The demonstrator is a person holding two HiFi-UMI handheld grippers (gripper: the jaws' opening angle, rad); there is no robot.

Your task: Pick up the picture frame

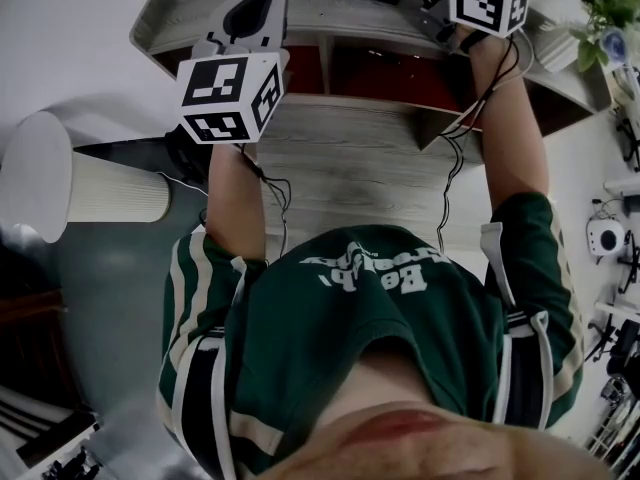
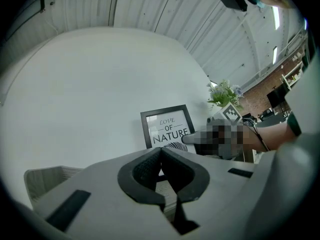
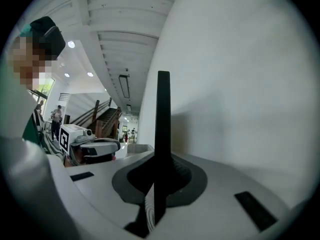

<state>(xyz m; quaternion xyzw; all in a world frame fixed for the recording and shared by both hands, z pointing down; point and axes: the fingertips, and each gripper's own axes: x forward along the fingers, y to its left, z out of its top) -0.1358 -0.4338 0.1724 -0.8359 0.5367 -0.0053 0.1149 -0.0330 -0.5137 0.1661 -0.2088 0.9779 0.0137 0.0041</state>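
Both forearms reach out level over the pale wooden shelf unit (image 1: pixel 350 158). The right gripper (image 3: pixel 159 184) pinches the black rectangular picture frame (image 3: pixel 163 114) edge-on, at the shelf's far side by the white wall (image 2: pixel 90 94). To its left, the left gripper (image 2: pixel 161 153) hovers with jaws pressed together, empty. A green leafy plant (image 2: pixel 223 93) stands far right.

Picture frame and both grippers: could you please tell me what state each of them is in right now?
Picture frame: standing upright, one side edge clamped.
Right gripper: shut on the picture frame's edge.
Left gripper: shut, nothing between its jaws.
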